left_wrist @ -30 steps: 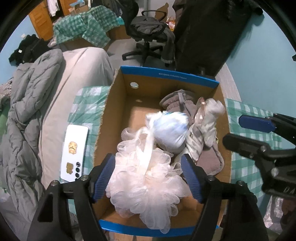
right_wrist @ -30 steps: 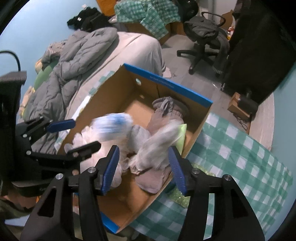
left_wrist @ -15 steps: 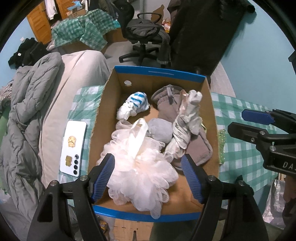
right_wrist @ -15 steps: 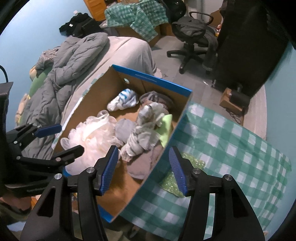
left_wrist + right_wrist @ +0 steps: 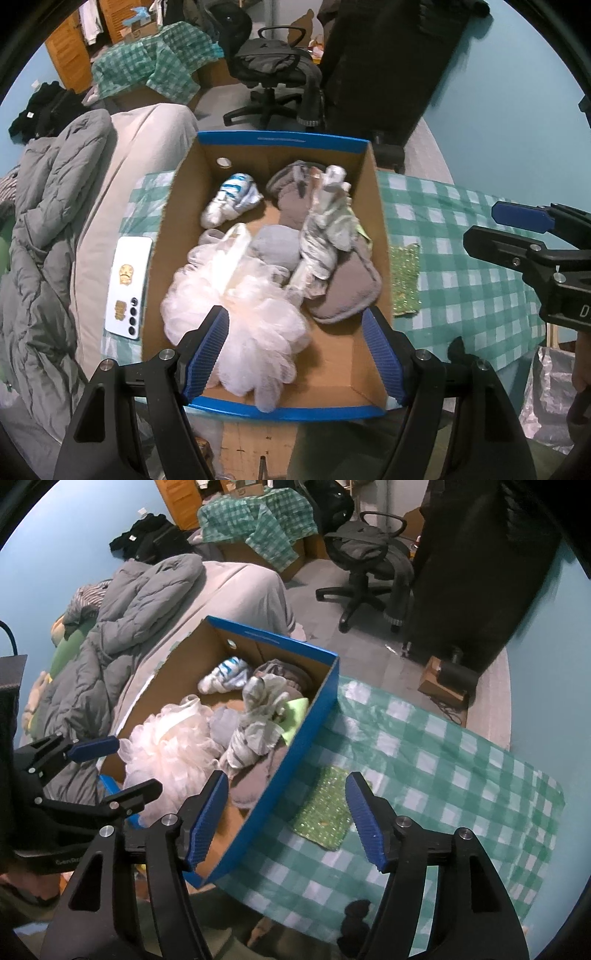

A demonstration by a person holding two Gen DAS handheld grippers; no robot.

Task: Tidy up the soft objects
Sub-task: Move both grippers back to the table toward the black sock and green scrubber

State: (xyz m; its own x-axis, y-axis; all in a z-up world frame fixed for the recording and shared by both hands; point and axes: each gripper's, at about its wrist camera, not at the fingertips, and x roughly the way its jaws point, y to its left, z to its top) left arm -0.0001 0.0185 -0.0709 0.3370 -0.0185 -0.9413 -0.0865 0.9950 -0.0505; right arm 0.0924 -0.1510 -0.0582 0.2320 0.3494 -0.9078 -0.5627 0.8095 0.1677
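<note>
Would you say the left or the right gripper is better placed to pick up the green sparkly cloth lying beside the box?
Right, probably. The right gripper is open above the green sparkly cloth, while the left gripper hangs over the box.

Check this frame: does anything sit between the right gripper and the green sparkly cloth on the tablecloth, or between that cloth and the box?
Nothing visible blocks the right gripper: its jaws are open above the green cloth, which lies flat on the tablecloth. Between the cloth and the box's inside stands only the box side wall, which it must be lifted over.
</note>
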